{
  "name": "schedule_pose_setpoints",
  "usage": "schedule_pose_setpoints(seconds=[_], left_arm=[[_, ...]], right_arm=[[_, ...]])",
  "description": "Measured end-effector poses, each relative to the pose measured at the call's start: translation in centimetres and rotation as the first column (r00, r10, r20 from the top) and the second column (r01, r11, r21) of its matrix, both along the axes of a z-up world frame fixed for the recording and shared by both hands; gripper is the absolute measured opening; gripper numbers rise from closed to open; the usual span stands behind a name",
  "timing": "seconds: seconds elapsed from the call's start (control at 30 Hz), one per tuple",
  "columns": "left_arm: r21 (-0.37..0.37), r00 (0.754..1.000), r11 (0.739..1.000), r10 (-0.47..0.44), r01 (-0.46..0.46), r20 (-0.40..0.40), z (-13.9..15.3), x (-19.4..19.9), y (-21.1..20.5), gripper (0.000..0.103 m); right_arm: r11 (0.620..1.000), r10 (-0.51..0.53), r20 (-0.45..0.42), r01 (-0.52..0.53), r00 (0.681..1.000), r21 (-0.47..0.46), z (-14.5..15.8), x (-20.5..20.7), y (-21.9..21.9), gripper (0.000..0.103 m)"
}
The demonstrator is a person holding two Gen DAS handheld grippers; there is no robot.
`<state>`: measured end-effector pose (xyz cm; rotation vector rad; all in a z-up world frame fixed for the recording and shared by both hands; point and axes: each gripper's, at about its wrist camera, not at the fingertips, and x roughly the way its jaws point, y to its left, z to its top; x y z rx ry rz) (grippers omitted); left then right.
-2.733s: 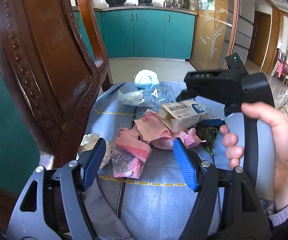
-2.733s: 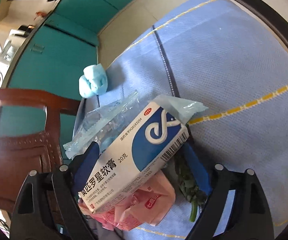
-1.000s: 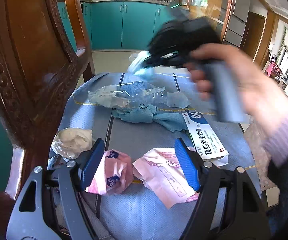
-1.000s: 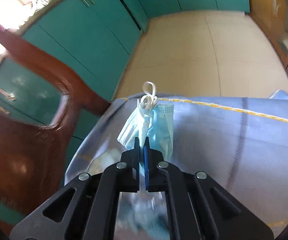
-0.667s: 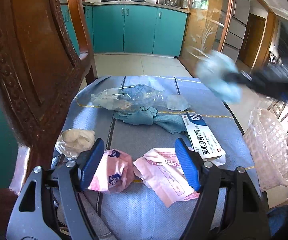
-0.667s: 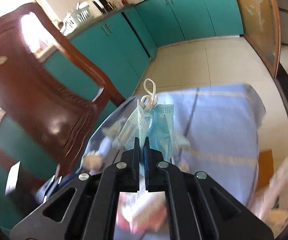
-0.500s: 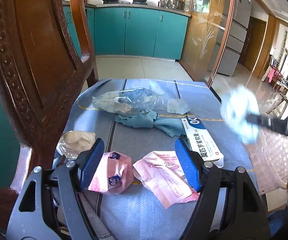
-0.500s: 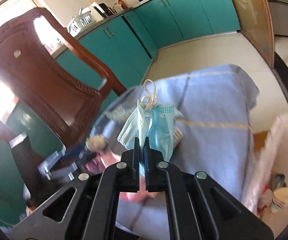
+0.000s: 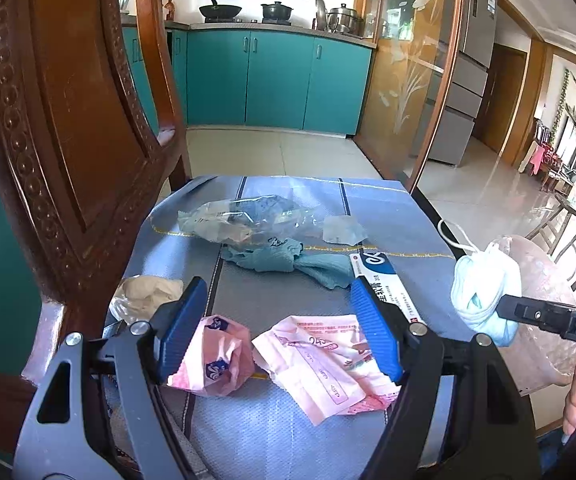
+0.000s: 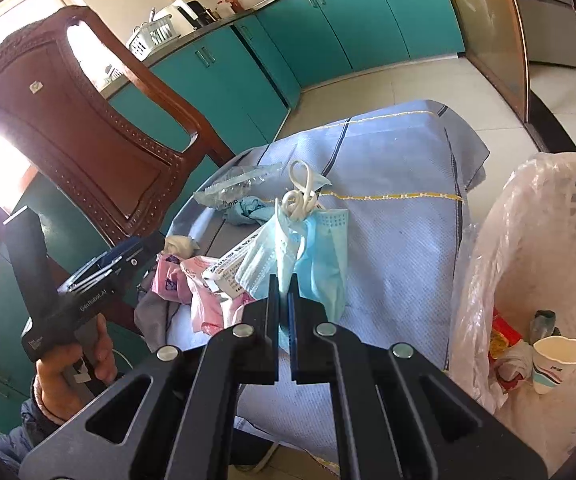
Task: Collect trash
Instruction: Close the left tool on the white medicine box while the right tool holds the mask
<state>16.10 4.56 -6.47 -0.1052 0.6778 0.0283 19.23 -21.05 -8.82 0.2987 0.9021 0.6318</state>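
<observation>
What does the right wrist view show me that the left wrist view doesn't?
Only the right wrist view looks into the white basket: a paper cup and red wrapper lie inside. It also shows the right gripper shut on the blue mask.

Only the left wrist view shows the left gripper open above the pink wrappers.

Both show the mask, medicine box, teal cloth and wooden chair.

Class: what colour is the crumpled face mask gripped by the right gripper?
Light blue, with white ear loops: the crumpled face mask in the right gripper shows best in the right wrist view.
</observation>
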Motion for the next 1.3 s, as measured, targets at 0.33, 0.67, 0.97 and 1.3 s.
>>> schedule_pose_setpoints(seconds=[0.33,0.67,0.97,1.3], left_arm=[[-0.054,1.000,0.998,0.021,-0.020,0.017,0.4,-0.1,1.2,0.076],[-0.200,0.966,0.957,-0.236,0.211,-0.108,-1.6,4.4,-3.6,0.087],[-0.051,0.937,0.957,-0.289,0.285,-0.197,-4.3,6.1,-8.8,0.087],[0.031,0.918,0.948,-0.298,0.317,-0.261,-5.8,5.4,-9.4,0.047]], right_arm=[[0.999,-0.002,0.016,0.002,1.000,-0.037,-0.3,-0.4,0.7,0.004],[0.972,-0.169,0.062,0.176,0.984,-0.154,-0.2,0.1,-1.7,0.004],[0.950,-0.234,0.092,0.247,0.968,-0.189,-0.4,0.2,-3.9,0.004],[0.950,-0.223,0.093,0.238,0.970,-0.204,-0.5,0.1,-3.7,0.004]])
